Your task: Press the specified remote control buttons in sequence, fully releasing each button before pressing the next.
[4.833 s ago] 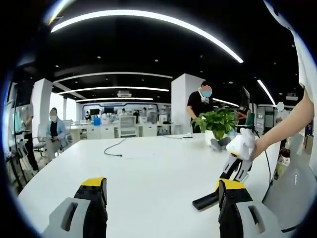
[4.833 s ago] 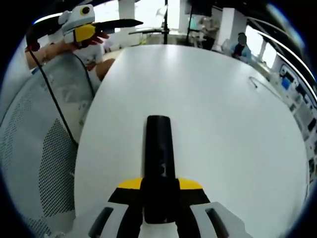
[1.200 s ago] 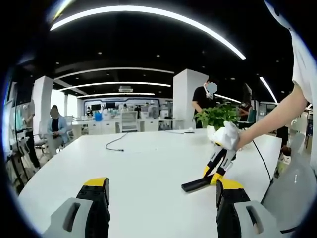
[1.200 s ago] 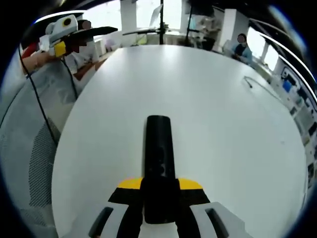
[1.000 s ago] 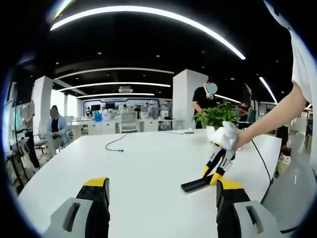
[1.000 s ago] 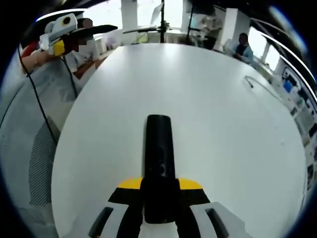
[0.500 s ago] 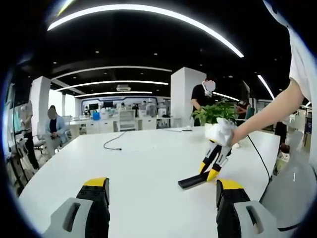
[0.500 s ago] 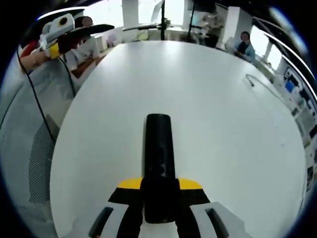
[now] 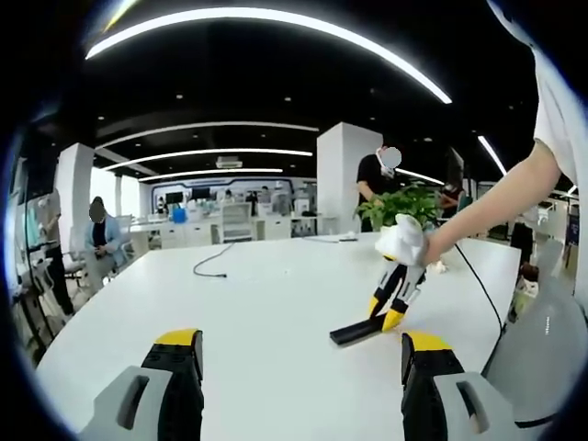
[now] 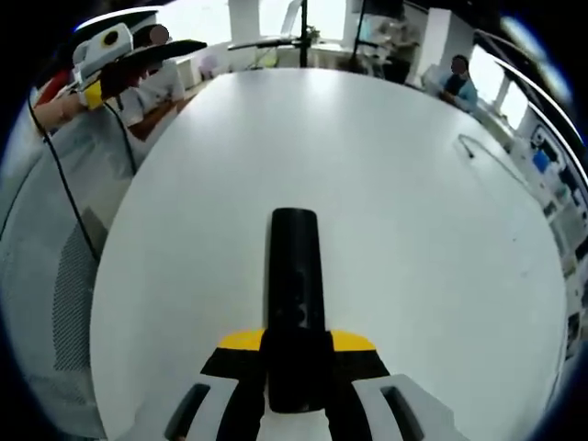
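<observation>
A slim black remote control (image 10: pixel 295 276) sticks out forward between the yellow-tipped jaws of my right gripper (image 10: pixel 296 344), which is shut on its near end, above the white table (image 10: pixel 432 230). In the left gripper view the same remote (image 9: pixel 353 332) slopes down to the table (image 9: pixel 257 303), held by the right gripper (image 9: pixel 390 303) in a person's hand. My left gripper (image 9: pixel 299 354) is open, its jaws wide apart with nothing between them. It also appears far off in the right gripper view as the left gripper (image 10: pixel 106 55).
A potted plant (image 9: pixel 404 207) stands at the table's far right. A dark cable (image 9: pixel 208 266) lies on the far side, also seen as the cable (image 10: pixel 480 150). A mesh chair back (image 10: pixel 55 312) is at the table's left edge. People stand and sit beyond the table.
In the left gripper view the right gripper and remote have shifted left and further out over the table. The left gripper stays open; the remote stays clamped.
</observation>
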Demonstrator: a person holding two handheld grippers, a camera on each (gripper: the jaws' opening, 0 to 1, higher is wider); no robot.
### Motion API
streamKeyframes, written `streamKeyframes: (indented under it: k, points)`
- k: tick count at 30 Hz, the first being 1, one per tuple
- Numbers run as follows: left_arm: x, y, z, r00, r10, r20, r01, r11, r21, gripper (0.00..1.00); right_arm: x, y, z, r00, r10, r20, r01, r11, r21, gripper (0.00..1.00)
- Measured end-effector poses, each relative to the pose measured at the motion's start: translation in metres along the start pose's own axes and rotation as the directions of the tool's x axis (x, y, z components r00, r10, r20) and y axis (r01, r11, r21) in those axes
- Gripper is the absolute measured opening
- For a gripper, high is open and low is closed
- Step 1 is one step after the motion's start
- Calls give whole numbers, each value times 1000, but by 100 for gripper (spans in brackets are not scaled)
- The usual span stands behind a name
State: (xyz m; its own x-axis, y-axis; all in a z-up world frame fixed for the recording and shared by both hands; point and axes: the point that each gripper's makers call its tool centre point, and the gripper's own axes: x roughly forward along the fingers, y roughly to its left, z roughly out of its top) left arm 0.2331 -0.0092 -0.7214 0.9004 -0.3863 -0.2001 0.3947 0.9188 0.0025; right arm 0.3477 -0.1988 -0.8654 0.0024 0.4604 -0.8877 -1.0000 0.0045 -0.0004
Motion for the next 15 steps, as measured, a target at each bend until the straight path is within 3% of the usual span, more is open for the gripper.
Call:
streamKeyframes:
  k: [15]
  points:
    - [1,-1,-2,1000,-7,-10,7,1000,2,92,0,-9,-1,1000,12,-16,-12,1000,-18,21]
